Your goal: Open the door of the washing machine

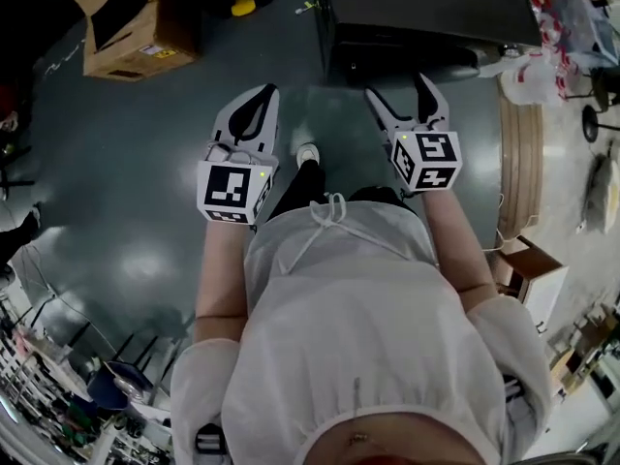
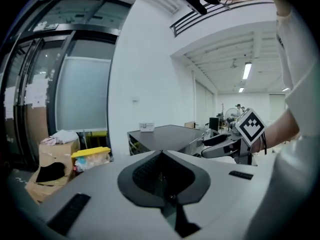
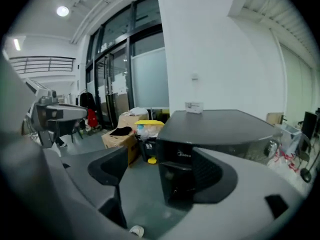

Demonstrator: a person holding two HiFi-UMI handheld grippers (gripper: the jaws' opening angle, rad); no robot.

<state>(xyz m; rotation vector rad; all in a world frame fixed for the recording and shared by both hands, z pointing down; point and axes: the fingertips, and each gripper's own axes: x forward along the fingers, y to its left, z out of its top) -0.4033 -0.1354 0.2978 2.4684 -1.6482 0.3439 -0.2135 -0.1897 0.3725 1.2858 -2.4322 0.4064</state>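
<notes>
The washing machine [image 1: 417, 13] is a dark box standing on the grey floor ahead of me, its flat top facing up. In the right gripper view its dark front corner [image 3: 182, 166] shows between the jaws, still some way off; I cannot make out the door. My left gripper [image 1: 268, 91] is shut and empty, its pads [image 2: 150, 171] meeting. My right gripper [image 1: 397, 87] is open and empty, pointing at the machine. Both hang in the air short of it. In the left gripper view the machine's top [image 2: 165, 136] and the right gripper [image 2: 220, 145] appear beyond the jaws.
Cardboard boxes [image 1: 126, 27] sit on the floor to the machine's left, with a yellow-lidded bin [image 3: 149, 126] beside them. Plastic bags [image 1: 531, 74] and a curved wooden piece [image 1: 523, 153] lie to the right. A small white cabinet [image 1: 535, 277] stands near my right elbow.
</notes>
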